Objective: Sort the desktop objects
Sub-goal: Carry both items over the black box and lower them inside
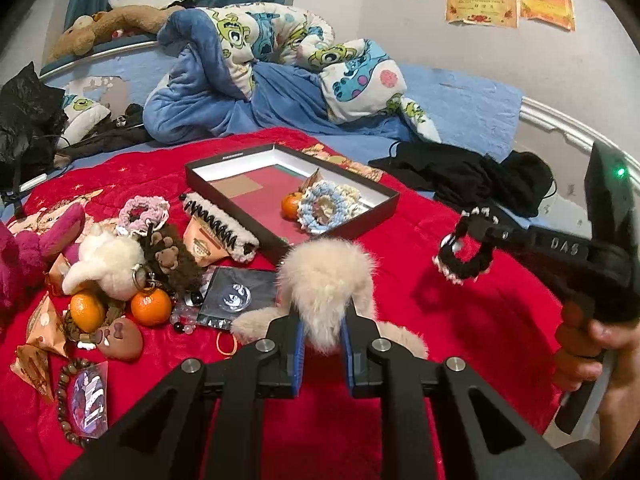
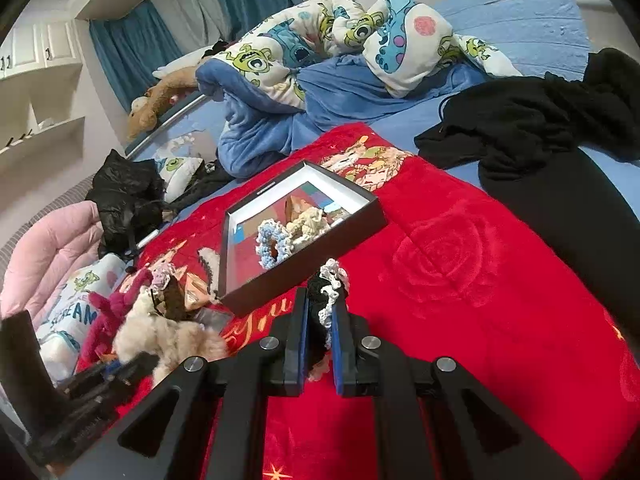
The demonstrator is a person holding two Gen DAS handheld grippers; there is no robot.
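Note:
My left gripper (image 1: pixel 323 320) is shut on a fluffy beige plush toy (image 1: pixel 326 280) and holds it just above the red blanket, near the front corner of the black shallow box (image 1: pixel 344 232). My right gripper (image 2: pixel 320 312) is shut on a black crochet scrunchie with white trim (image 2: pixel 326 292); it also shows in the left wrist view (image 1: pixel 464 254), held in the air to the right of the box. The box (image 2: pixel 256 300) holds an orange (image 1: pixel 291 205), a blue-and-white scrunchie (image 1: pixel 318 206) and a cream scrunchie (image 2: pixel 308 218).
A pile lies left of the box: white plush (image 1: pixel 106 262), brown plush (image 1: pixel 172 256), two oranges (image 1: pixel 150 306), pink scrunchie (image 1: pixel 140 212), furry hair clip (image 1: pixel 218 226), bead bracelet (image 1: pixel 68 396), snack packets (image 1: pixel 44 324). Black clothes (image 2: pixel 532 120) lie at the right. A rumpled quilt (image 1: pixel 260 40) is behind.

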